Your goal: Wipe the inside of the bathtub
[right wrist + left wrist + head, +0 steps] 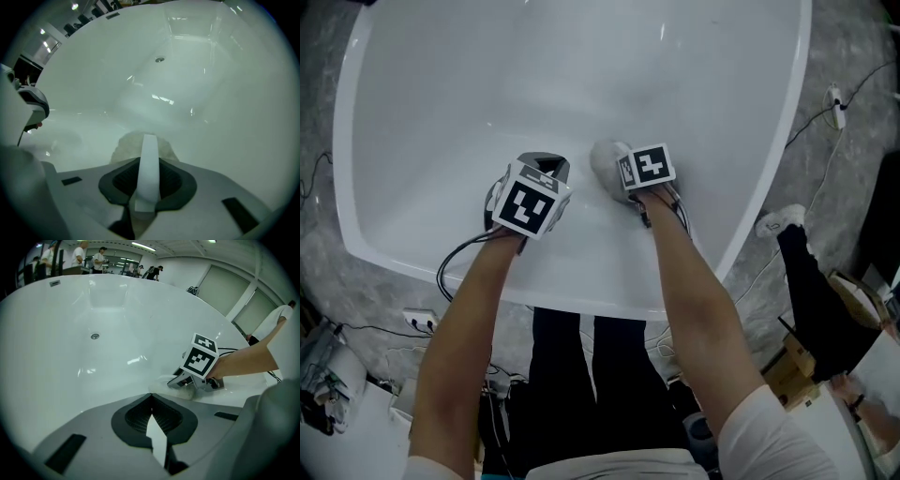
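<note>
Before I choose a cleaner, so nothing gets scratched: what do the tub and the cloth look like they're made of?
Tub: white, smooth and glossy, with sharp light reflections. It is likely acrylic or enamel; I can't tell which.
Cloth in the right gripper: off-white, soft and matte, fuzzy at the edges. It is probably a textile rag, possibly microfibre.
</note>
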A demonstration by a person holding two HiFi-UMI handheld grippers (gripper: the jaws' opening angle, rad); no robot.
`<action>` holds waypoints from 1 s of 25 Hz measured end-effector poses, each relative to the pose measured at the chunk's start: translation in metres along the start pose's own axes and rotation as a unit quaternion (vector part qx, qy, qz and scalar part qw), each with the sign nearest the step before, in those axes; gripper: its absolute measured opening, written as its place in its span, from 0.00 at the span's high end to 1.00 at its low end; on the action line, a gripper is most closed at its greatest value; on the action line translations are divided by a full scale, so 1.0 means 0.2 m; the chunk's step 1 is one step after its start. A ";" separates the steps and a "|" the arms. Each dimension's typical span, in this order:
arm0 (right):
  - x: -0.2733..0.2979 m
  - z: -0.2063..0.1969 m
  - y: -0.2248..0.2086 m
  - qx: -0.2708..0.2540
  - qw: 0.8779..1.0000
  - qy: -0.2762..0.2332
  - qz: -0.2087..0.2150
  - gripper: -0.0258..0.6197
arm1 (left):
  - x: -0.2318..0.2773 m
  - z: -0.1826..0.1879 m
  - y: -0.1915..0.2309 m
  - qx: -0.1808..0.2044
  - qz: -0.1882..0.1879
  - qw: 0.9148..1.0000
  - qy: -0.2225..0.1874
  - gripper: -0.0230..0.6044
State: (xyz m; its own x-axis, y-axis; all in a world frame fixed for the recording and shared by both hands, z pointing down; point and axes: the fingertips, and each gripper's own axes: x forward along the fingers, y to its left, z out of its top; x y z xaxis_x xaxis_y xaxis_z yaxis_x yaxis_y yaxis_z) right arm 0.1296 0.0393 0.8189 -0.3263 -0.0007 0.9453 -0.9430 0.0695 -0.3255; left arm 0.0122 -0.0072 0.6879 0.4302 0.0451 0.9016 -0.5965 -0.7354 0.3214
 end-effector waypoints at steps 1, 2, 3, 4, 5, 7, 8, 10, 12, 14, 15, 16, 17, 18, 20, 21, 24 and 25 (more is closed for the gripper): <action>-0.03 0.00 0.01 0.003 1.000 -0.006 0.004 0.82 | -0.02 0.01 -0.01 -0.005 -0.001 1.000 -0.003 0.94; -0.07 0.01 0.02 0.005 1.000 -0.013 0.008 0.82 | -0.04 0.01 -0.03 -0.009 -0.002 1.000 -0.006 0.94; -0.11 0.02 0.03 0.005 1.000 -0.021 0.012 0.82 | -0.06 0.02 -0.04 -0.012 -0.003 1.000 -0.008 0.94; -0.15 0.02 0.04 0.005 0.999 -0.027 0.016 0.82 | -0.09 0.02 -0.06 -0.014 -0.003 1.000 -0.009 0.94; -0.19 0.03 0.05 0.006 0.999 -0.034 0.019 0.81 | -0.11 0.02 -0.07 -0.015 -0.002 1.000 -0.011 0.94; -0.28 0.04 0.07 0.013 0.998 -0.051 0.025 0.82 | -0.16 0.04 -0.10 -0.020 0.004 1.000 -0.017 0.94; -0.33 0.05 0.08 0.019 0.998 -0.061 0.029 0.82 | -0.20 0.04 -0.11 -0.026 0.007 0.999 -0.021 0.94; -0.44 0.06 0.11 0.026 0.996 -0.082 0.037 0.82 | -0.26 0.05 -0.14 -0.043 0.011 0.999 -0.032 0.94; -0.56 0.08 0.14 0.025 0.993 -0.103 0.043 0.82 | -0.32 0.07 -0.17 -0.060 0.012 0.997 -0.044 0.94; -0.67 0.11 0.17 0.018 0.991 -0.125 0.048 0.82 | -0.37 0.10 -0.20 -0.075 0.016 0.995 -0.058 0.94; -0.72 0.12 0.18 0.013 0.989 -0.136 0.051 0.82 | -0.40 0.12 -0.21 -0.080 0.019 0.995 -0.064 0.94; -0.78 0.12 0.20 0.009 0.988 -0.145 0.055 0.82 | -0.43 0.13 -0.22 -0.085 0.022 0.994 -0.070 0.94; -0.83 0.12 0.22 0.005 0.986 -0.154 0.060 0.82 | -0.46 0.14 -0.25 -0.090 0.024 0.993 -0.077 0.94; -0.89 0.11 0.24 0.003 0.985 -0.161 0.066 0.82 | -0.50 0.15 -0.27 -0.094 0.025 0.992 -0.084 0.94; -1.03 0.08 0.28 0.000 0.982 -0.175 0.073 0.82 | -0.57 0.18 -0.33 -0.102 0.026 0.989 -0.100 0.94; -1.10 0.07 0.30 -0.001 0.980 -0.183 0.075 0.82 | -0.61 0.20 -0.36 -0.104 0.027 0.989 -0.106 0.94; -1.29 0.06 0.37 -0.004 0.974 -0.209 0.083 0.82 | -0.74 0.23 -0.43 -0.106 0.030 0.987 -0.119 0.94; -1.35 0.05 0.39 -0.008 0.973 -0.216 0.084 0.82 | -0.78 0.25 -0.46 -0.106 0.029 0.986 -0.123 0.94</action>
State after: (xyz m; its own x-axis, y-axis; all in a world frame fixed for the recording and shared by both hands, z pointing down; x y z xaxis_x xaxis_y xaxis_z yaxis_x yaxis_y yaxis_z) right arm 0.1437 0.0353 0.5385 -0.4761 -0.4074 0.7793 -0.8739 0.1199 -0.4712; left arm 0.0338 0.0201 0.5035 0.5264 -0.1775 0.8315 -0.7424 -0.5727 0.3478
